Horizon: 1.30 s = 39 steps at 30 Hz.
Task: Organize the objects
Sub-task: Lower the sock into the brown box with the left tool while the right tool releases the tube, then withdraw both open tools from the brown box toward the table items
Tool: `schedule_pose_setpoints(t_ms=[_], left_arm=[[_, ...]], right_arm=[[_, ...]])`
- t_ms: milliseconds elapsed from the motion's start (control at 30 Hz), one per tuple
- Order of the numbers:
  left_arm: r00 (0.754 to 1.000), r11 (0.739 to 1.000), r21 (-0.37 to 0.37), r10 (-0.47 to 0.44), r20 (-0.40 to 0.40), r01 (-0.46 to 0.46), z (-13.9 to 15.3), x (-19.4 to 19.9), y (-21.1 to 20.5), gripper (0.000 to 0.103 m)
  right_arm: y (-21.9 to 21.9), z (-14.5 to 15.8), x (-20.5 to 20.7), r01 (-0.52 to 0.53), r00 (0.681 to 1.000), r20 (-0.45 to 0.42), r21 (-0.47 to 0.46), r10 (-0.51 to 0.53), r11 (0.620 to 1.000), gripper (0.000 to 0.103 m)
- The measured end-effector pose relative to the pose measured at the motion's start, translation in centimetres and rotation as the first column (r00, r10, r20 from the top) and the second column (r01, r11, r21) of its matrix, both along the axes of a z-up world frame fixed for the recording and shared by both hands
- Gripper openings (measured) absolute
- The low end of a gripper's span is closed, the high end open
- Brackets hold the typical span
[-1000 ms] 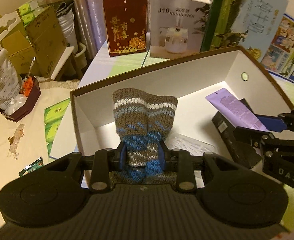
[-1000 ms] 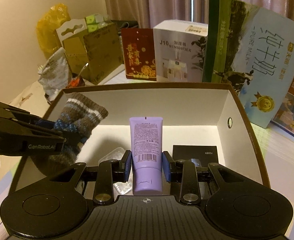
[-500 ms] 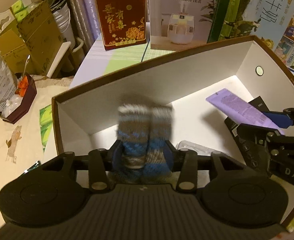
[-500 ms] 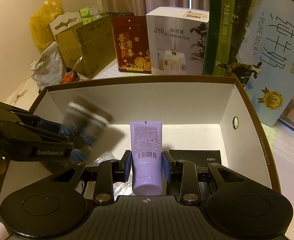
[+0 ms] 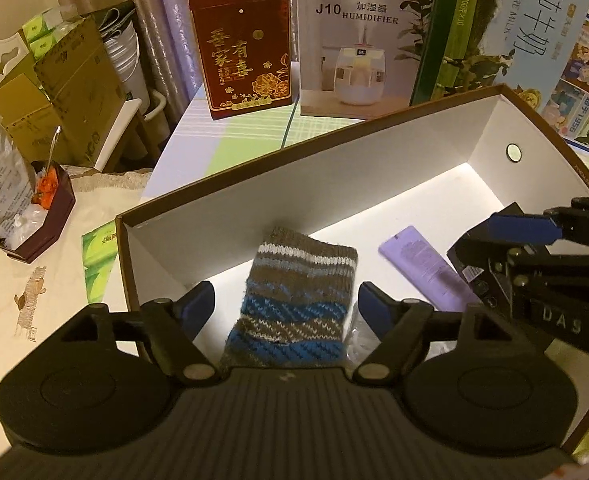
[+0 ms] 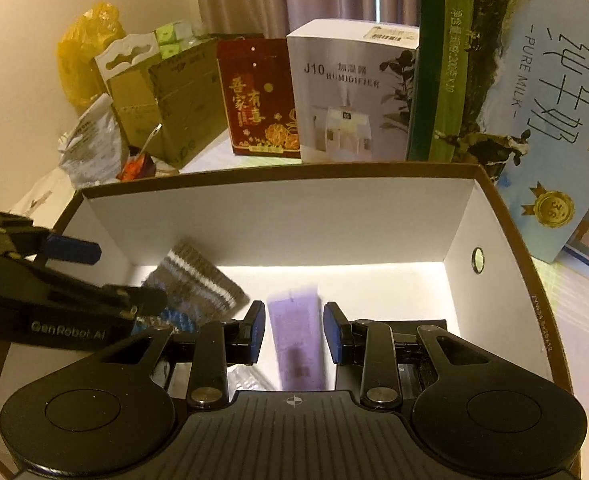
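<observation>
A knitted sock (image 5: 294, 300), striped in grey-brown, white and blue, is lying inside the box (image 5: 334, 168), a brown-rimmed carton with white inner walls and a small round hole in its right end wall. The sock is sitting toward the box's left end, its white-striped cuff pointing at the far wall. To its right, a lilac tube (image 5: 426, 264) with printed text is resting on the box floor, its flat crimped end facing far and left. In the right wrist view the tube (image 6: 296, 340) is looking blurred. The two are lying apart.
</observation>
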<state>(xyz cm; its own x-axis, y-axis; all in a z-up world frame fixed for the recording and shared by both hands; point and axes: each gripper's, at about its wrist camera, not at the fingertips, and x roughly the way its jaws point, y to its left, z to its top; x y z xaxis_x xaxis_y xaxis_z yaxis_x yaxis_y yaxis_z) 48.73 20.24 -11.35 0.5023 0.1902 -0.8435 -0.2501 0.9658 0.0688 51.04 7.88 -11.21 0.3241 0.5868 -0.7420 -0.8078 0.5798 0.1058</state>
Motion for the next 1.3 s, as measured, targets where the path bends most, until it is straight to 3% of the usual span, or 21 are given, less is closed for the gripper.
schedule_pose_setpoints(t_ms=[67,200,400,633,800,1300], left_arm=[[1.000,1.000,-0.003,-0.004,0.004,0.004,0.2,-0.2,-0.1,0.080],[1.000,1.000,-0.008,-0.016,0.014,0.016,0.6,-0.7,-0.5,0.084],[0.999,0.999,-0.014,-0.028,0.028,0.029,1.4,-1.7,-1.3,0.091],[0.998,0.999,-0.024,-0.026,0.053,0.027,2.6,-3.2,-2.1,0.092],[0.997,0.999,-0.028,-0.028,0.073,0.030,3.7,-4.6,-2.9,0.093],[0.991,0.999,-0.025,-0.044,0.123,0.048,6.9,-8.9,-5.8,0.096]], right_arm=[[-0.3,0.2,0.0,-0.001,1.000,-0.008,0.003,0.001,1.000,0.031],[-1.4,0.6,-0.3,0.001,1.000,-0.019,0.011,-0.001,1.000,0.047],[-3.3,1.3,-1.0,0.015,0.999,-0.031,0.029,-0.014,0.999,0.060],[-5.5,2.7,-2.2,0.045,0.998,-0.035,0.064,-0.043,0.997,0.082],[-7.0,3.8,-3.3,0.068,0.997,-0.038,0.090,-0.065,0.994,0.091],[-10.5,6.3,-6.1,0.113,0.993,-0.044,0.137,-0.108,0.984,0.095]])
